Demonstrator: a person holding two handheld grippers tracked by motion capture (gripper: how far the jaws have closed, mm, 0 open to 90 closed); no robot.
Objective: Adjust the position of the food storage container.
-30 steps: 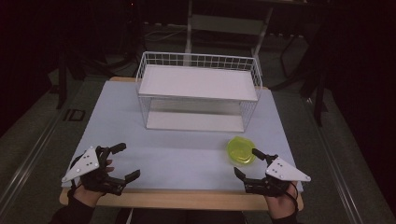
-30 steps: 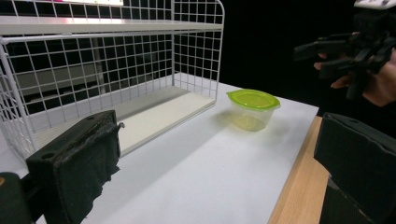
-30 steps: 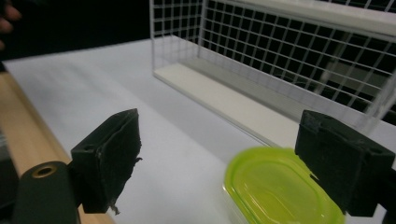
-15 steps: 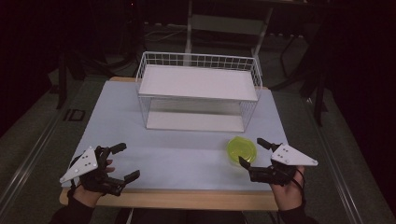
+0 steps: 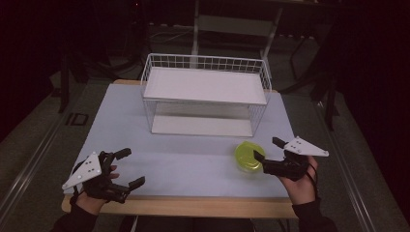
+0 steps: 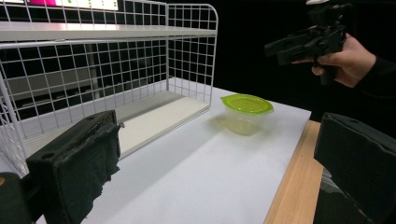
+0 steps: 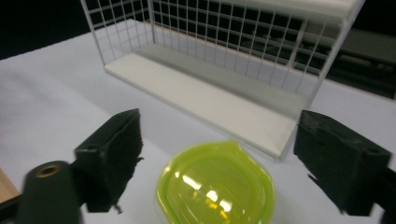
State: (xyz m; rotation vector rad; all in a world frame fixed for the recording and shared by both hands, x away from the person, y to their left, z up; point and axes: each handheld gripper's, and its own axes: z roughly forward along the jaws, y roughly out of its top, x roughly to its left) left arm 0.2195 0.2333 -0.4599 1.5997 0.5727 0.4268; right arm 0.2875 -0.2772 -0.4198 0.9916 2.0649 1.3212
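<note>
High view: The left gripper (image 5: 125, 167) is held above the near left corner of the table (image 5: 193, 162), its jaws spread wide with nothing between them. The right gripper (image 5: 269, 149) is held near the table's right edge, its jaws also spread. The green-lidded container (image 5: 249, 155) stands on the table's white surface just left of the right gripper's jaw tips; whether they touch cannot be told. The white wire rack (image 5: 205, 94) stands at the far middle of the table, with a solid white upper shelf and a white base plate. The container sits near the rack's near right corner, apart from it.

Left gripper view: The two black jaws stand far apart at the bottom left and bottom right, empty. The container (image 6: 246, 112) stands upright on the table (image 6: 201, 172) beyond them, lid closed, just right of the rack (image 6: 107, 74). The right gripper (image 6: 299, 44), held by a hand (image 6: 348, 60), hovers above and to the right of the container.

Right gripper view: The jaws are spread, one at each side. The container (image 7: 217, 184) lies below and between them, seen from above, with a gap to each jaw. The rack (image 7: 224, 60) stands beyond it.
</note>
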